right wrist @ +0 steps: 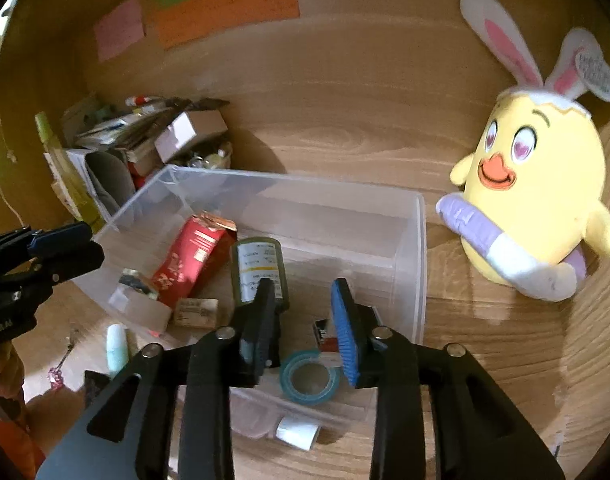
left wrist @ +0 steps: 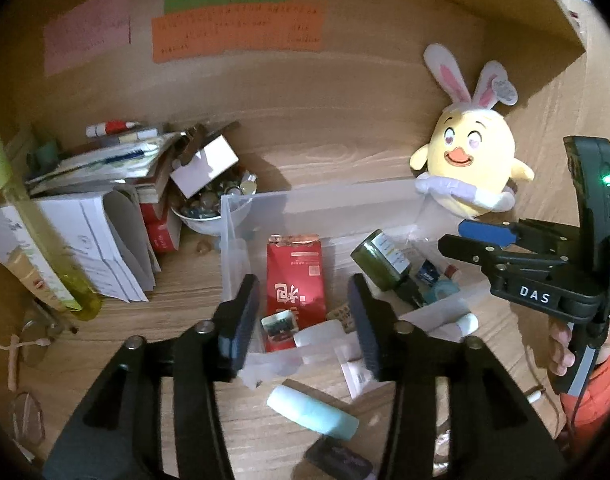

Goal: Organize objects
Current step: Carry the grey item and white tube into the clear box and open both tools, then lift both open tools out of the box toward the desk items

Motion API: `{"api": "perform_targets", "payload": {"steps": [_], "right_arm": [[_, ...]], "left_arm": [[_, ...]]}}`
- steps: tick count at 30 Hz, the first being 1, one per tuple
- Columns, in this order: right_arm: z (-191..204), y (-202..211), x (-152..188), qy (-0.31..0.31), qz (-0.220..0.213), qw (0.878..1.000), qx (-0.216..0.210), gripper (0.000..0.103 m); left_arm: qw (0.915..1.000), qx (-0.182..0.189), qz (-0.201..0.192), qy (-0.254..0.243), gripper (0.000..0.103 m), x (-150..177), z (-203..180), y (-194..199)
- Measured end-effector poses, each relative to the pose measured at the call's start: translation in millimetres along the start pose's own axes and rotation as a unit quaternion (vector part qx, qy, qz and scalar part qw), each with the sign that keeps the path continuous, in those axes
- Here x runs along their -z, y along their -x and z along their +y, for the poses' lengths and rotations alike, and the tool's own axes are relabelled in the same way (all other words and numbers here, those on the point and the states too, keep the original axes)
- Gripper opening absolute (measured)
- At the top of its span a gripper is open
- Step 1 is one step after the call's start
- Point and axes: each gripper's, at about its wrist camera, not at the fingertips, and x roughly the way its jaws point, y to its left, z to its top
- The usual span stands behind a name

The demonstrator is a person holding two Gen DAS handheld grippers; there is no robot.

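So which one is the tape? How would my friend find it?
Find the clear plastic box on the wooden desk, beside the yellow chick toy with bunny ears. Look inside at the near end, just past the dark green bottle. The tape is the small blue-green ring lying flat, the only round thing with a hole through its middle.

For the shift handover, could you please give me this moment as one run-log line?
left gripper: open, empty | right gripper: open, empty | both over clear bin | bin holds red packet, dark bottle, tape roll
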Motion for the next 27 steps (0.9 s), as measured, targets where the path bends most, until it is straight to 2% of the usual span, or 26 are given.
{"api": "perform_targets", "payload": {"steps": [5, 10, 12, 15, 27], "right_arm": [[12.2, 25.5, 2.4, 0.018, -0.026, 0.999, -0.001, 0.047], [21.6, 50.7, 10.8, 0.027, -0.048, 0.998, -0.004, 0.067], [25.0, 59.7, 15.2, 0.031, -0.054, 0.998, -0.001, 0.070], [29.2, 70.0, 22.5, 0.033, -0.059, 0.998, -0.002, 0.072], [39.1, 89.9, 58.0, 0.034, -0.054, 0.998, -0.008, 0.073]], "left_arm": [[0.9999, 0.001, -0.013, -0.004, 0.065, 2.5, -3.0, 20.5], [0.9999, 0.005, -0.013, 0.003, 0.079, 7.1, -3.3, 34.5], [0.9998, 0.009, -0.012, 0.009, 0.084, 10.7, -2.2, 39.0], [0.9998, 0.007, -0.012, 0.012, 0.087, 17.1, -1.3, 43.9], [0.9999, -0.004, 0.012, 0.006, 0.092, 47.2, -8.1, 50.4]]}}
